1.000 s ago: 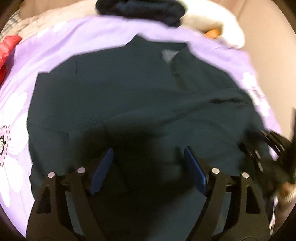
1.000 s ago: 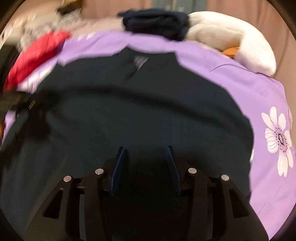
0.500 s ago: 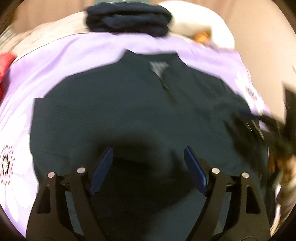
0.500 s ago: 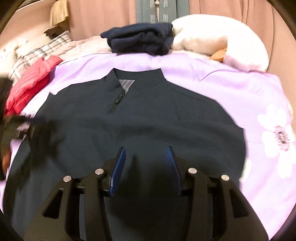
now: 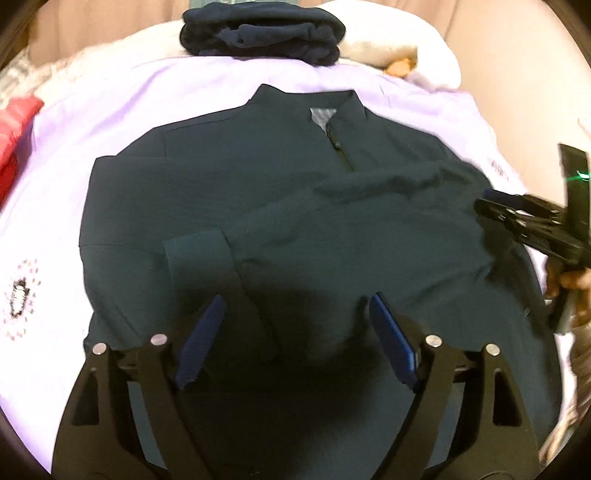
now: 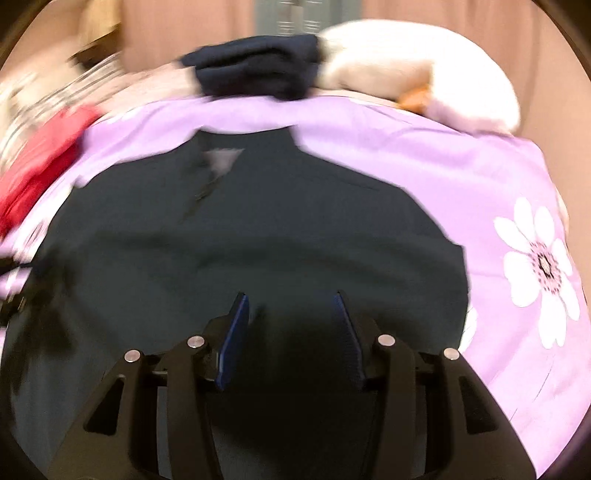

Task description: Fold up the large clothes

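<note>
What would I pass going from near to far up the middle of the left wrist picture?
Left gripper → folded sleeve cuff → dark green jacket and its collar → purple sheet → folded navy garment.

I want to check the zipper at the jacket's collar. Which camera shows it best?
The left wrist view: the zipper is sharp there, running down from the collar of the dark jacket. The right wrist view is motion-blurred, so the zipper is only a faint smear.

A dark teal zip-neck jacket (image 5: pixel 280 206) lies flat, collar away, one sleeve folded across its front.
</note>
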